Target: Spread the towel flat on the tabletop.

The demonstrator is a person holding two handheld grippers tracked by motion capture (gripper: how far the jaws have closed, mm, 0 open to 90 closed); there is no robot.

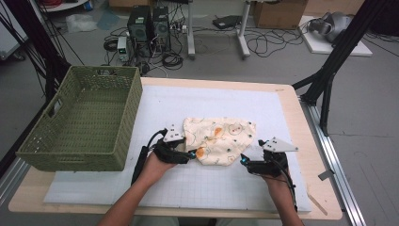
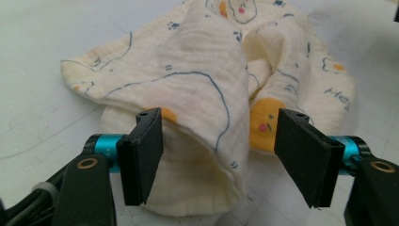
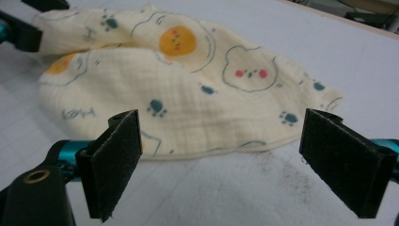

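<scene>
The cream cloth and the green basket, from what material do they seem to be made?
The cream cloth looks like soft, matte cotton gauze: a fine crinkled weave shows, it drapes in loose folds, and bears and paw marks are printed on it. The green basket seems woven, perhaps from plastic or paper cord; its walls show a regular open lattice with a dull finish.

So here's the tally: one cream printed cloth (image 1: 220,141) is lying on the mat, and one green woven basket (image 1: 82,123) is sitting at the table's left end. Two grippers are hovering by the cloth, the left gripper (image 1: 190,154) and the right gripper (image 1: 243,160), each showing two black jaws. One white grid mat (image 1: 197,183) is covering one wooden table (image 1: 324,207). Back on the floor, two dark computer towers (image 1: 149,26) are standing side by side, and two cardboard boxes (image 1: 278,13) are sitting there too.
</scene>
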